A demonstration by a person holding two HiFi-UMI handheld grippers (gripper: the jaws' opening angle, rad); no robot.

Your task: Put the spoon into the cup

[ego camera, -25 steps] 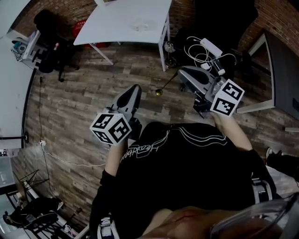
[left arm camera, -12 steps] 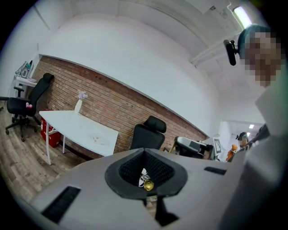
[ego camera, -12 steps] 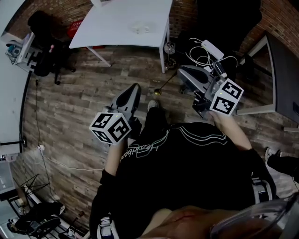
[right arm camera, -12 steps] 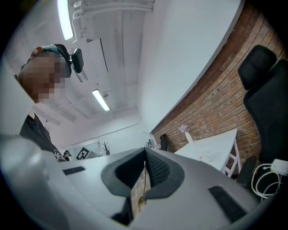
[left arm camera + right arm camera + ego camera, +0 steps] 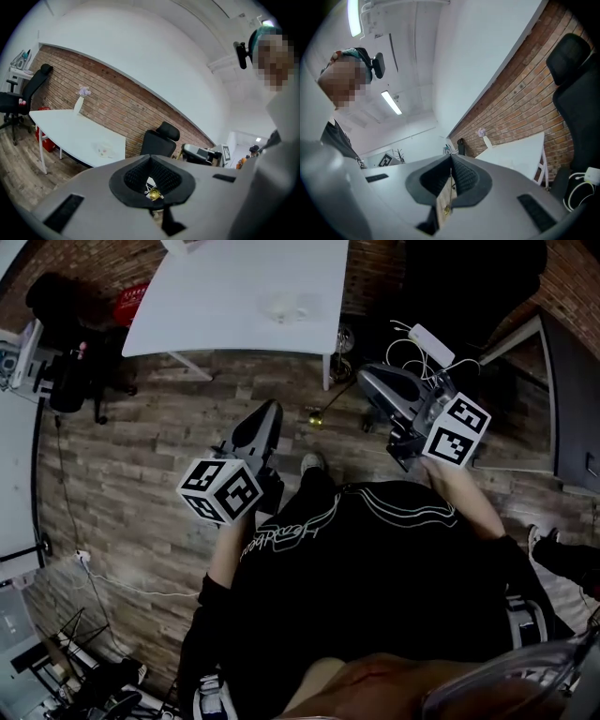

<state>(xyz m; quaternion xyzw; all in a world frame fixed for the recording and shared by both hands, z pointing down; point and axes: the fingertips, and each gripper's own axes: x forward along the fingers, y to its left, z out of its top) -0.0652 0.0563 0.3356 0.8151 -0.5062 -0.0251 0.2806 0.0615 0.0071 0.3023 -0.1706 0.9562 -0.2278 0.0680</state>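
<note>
My right gripper [image 5: 367,379] is shut on the thin handle of a gold spoon [image 5: 316,413], whose bowl hangs out to the left over the wood floor. In the right gripper view the handle [image 5: 450,187] runs down the closed seam of that gripper [image 5: 451,164]. My left gripper [image 5: 266,412] is shut and holds nothing; in its own view [image 5: 150,163] the spoon's bowl [image 5: 153,193] shows through the gap at the jaw roots. A small clear cup [image 5: 286,307] stands on the white table [image 5: 216,296] ahead, also faintly visible as the cup [image 5: 104,150] on the table [image 5: 70,131].
A black office chair [image 5: 66,352] stands at the left and another chair [image 5: 157,138] beyond the table. A power strip with white cables [image 5: 427,341] lies on the floor at right, beside a dark desk [image 5: 567,399]. A red box [image 5: 136,304] sits under the table.
The person has stepped toward the white table, which now sits larger and nearer in the head view; a shoe appears below the grippers. Both grippers stay shut, spoon still held.
</note>
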